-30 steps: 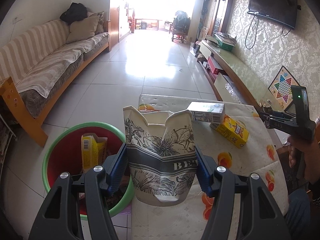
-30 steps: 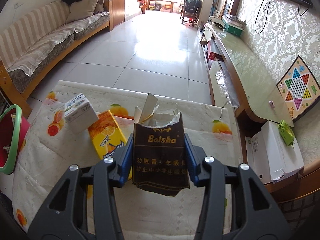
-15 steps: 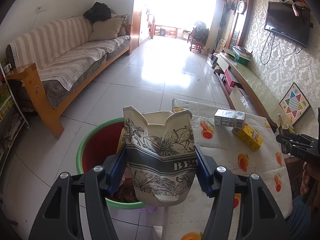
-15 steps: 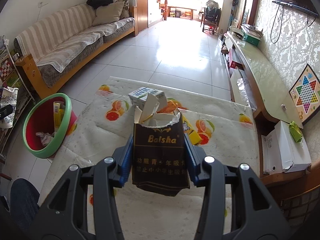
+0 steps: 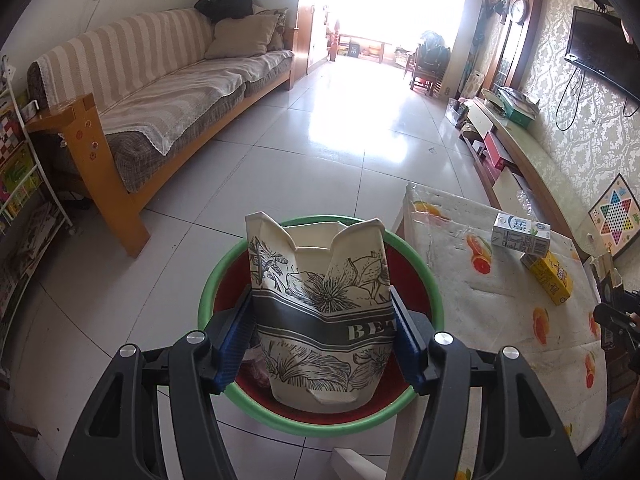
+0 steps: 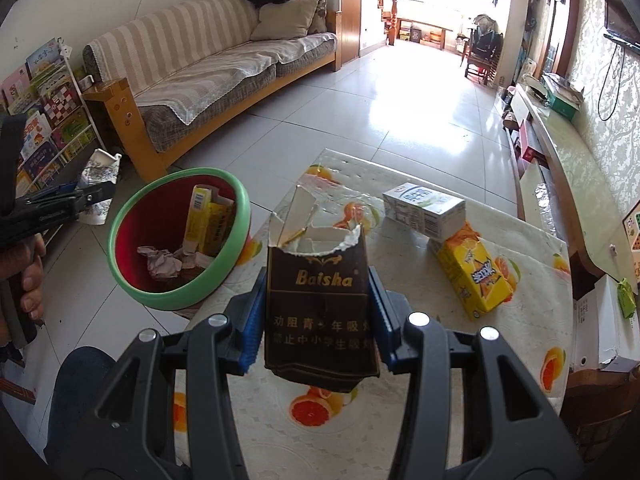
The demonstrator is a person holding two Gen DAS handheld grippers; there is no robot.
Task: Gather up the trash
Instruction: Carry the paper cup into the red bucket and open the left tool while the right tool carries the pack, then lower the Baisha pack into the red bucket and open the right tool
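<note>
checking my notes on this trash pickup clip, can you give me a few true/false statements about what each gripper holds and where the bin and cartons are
1. The left gripper is shut on the crumpled paper cup. True.
2. The right gripper is open and holds nothing. False: it is shut on the brown Baisha pack.
3. The paper cup is held in front of the green-rimmed bin. True.
4. The bin is empty. False: it holds a yellow carton and crumpled paper.
5. The white carton and the yellow juice box lie on the table. True.
</note>
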